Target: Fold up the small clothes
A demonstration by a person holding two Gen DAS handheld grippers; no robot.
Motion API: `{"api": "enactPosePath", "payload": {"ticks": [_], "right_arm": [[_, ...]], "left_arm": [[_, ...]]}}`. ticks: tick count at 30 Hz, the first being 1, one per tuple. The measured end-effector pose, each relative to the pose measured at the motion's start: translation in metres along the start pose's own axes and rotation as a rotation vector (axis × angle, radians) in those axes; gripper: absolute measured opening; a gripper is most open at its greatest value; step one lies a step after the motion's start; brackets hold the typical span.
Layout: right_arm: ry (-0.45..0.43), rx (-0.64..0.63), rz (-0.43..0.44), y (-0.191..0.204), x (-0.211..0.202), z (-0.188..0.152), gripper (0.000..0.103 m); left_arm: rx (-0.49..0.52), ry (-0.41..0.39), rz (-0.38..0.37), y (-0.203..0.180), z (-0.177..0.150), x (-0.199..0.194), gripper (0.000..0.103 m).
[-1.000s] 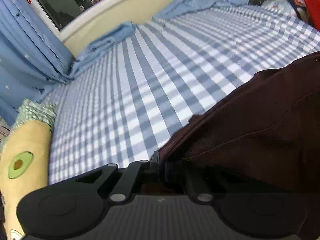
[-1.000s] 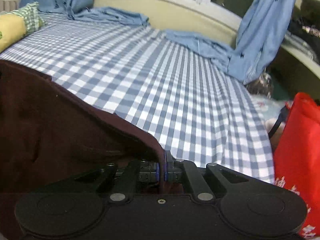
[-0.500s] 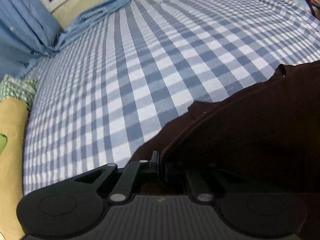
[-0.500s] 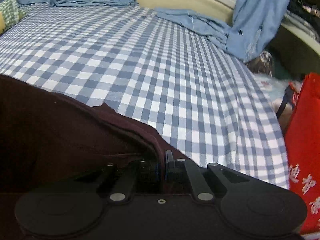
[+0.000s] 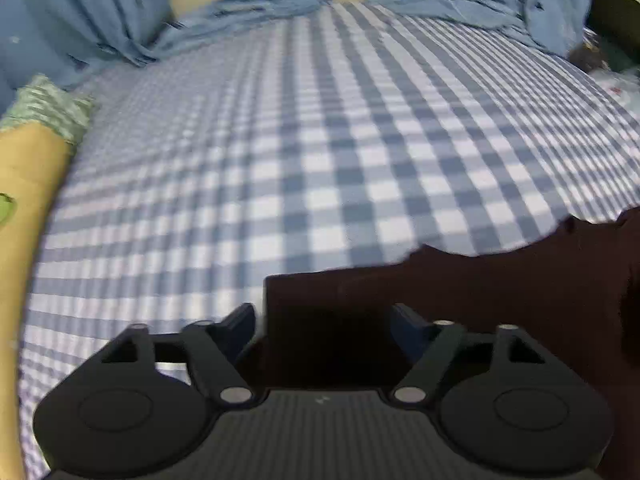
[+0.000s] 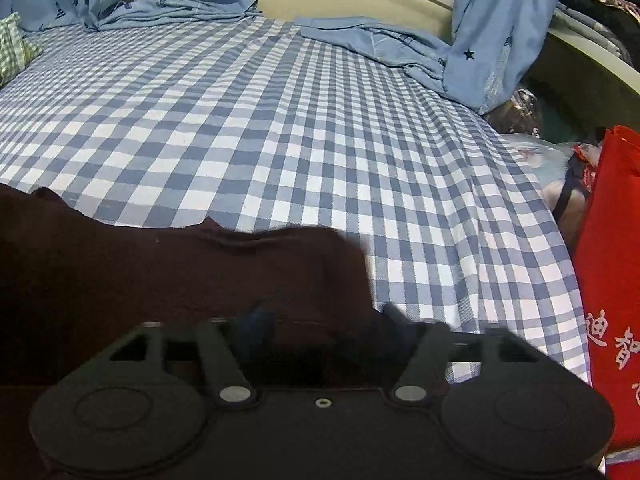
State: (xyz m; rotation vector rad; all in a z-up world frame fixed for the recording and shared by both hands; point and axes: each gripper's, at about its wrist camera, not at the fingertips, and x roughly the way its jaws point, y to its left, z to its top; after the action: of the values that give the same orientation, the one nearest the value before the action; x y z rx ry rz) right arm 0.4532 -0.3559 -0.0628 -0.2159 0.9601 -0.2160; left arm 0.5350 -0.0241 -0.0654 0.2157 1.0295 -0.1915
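A dark maroon garment lies flat on the blue and white checked bed sheet. In the left wrist view its left corner lies between the spread fingers of my left gripper, which is open. In the right wrist view the garment spreads to the left, and its right corner lies between the fingers of my right gripper, which is also open. Neither gripper holds the cloth.
Light blue curtains hang and pool along the cream wall at the far edge of the bed. A yellow and green pillow lies at the left. A red bag and clutter stand off the bed's right edge.
Both grippers were shut on the maroon garment's edge and holding it up. They have lowered it onto the sheet and opened, and the cloth now lies flat.
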Motion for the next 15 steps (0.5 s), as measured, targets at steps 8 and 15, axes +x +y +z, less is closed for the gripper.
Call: {"api": "enactPosePath", "payload": {"ticks": [8, 15], "right_arm": [[-0.005, 0.037, -0.051, -0.005, -0.024, -0.030, 0.102], [0.051, 0.017, -0.143, -0.013, -0.052, -0.100, 0.102]], "left_arm": [[0.001, 0.023, 0.118, 0.025, -0.019, -0.007, 0.093], [-0.053, 0.097, 0.159, 0.028, -0.067, -0.011, 0.093]]}}
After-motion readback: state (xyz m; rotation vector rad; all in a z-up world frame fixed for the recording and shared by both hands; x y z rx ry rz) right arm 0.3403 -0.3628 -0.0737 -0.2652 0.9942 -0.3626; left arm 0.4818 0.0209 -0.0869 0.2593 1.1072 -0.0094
